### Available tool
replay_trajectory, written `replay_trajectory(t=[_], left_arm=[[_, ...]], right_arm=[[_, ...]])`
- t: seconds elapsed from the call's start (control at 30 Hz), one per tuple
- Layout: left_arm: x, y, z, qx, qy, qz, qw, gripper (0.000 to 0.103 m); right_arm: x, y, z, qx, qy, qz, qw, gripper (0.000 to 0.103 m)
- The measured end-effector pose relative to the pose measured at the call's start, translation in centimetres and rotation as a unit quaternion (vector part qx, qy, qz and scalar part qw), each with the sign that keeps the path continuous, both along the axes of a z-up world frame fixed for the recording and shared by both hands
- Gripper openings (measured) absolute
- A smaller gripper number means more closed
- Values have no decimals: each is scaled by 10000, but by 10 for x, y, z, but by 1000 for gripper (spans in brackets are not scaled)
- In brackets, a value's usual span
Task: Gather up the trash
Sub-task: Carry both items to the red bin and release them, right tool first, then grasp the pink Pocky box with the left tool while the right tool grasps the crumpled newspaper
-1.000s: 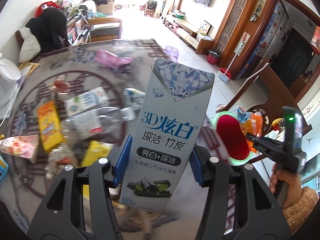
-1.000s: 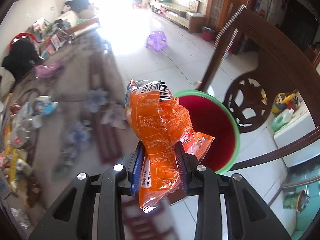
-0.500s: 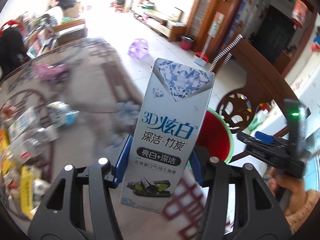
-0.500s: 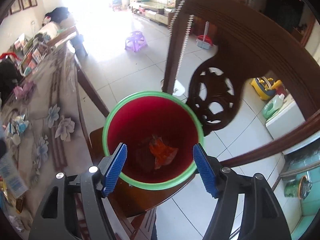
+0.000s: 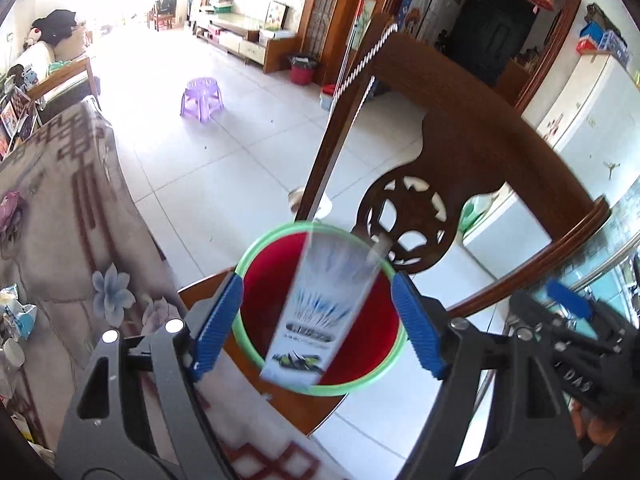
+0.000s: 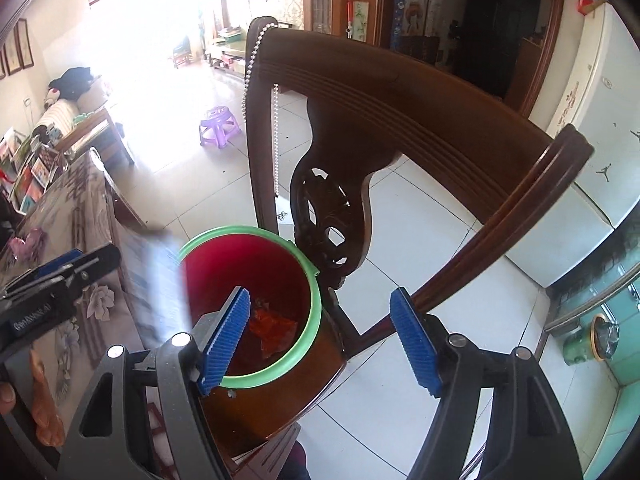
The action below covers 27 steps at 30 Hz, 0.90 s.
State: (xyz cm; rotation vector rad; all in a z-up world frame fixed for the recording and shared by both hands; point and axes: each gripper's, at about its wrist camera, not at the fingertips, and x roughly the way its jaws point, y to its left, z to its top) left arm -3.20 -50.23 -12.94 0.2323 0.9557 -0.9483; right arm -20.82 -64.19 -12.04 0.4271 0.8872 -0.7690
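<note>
My left gripper hovers over a red bin with a green rim that stands on a wooden chair seat. Its jaws are opening, and a grey-white toothpaste box drops blurred between the blue pads, touching neither. In the right wrist view the same box is a pale streak at the bin's left rim. An orange snack wrapper lies inside the bin. My right gripper is open and empty, just right of the bin. It also shows at the right edge of the left wrist view.
A carved dark wooden chair back rises right behind the bin. A table with a flowered cloth lies to the left, with wrappers at its edge. A purple stool stands on the white tiled floor.
The left gripper carried the toothpaste box from the table to above the bin and opened, and the box now falls. The right gripper opened, dropped the orange wrapper into the bin and drew right.
</note>
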Motion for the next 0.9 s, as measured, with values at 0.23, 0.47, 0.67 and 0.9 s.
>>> replay_trajectory(t=[0.23,0.47,0.67,0.9], left_arm=[[-11,54,22,-48,-283,443,9986,81],[3,153,29,4,-342,1612,9863,81],[21,245,46,-26,-511,2566,9652,81],[37,360,35,6,-335,3743,9267,81]], right_arm=[[23,19,7,7,-131,381,9992,70],[74,72,10,14,-144,1262,9919,70],[114,136,19,-51,-177,2011,9794,70],[147,226,21,-122,-115,2715,9623,71]])
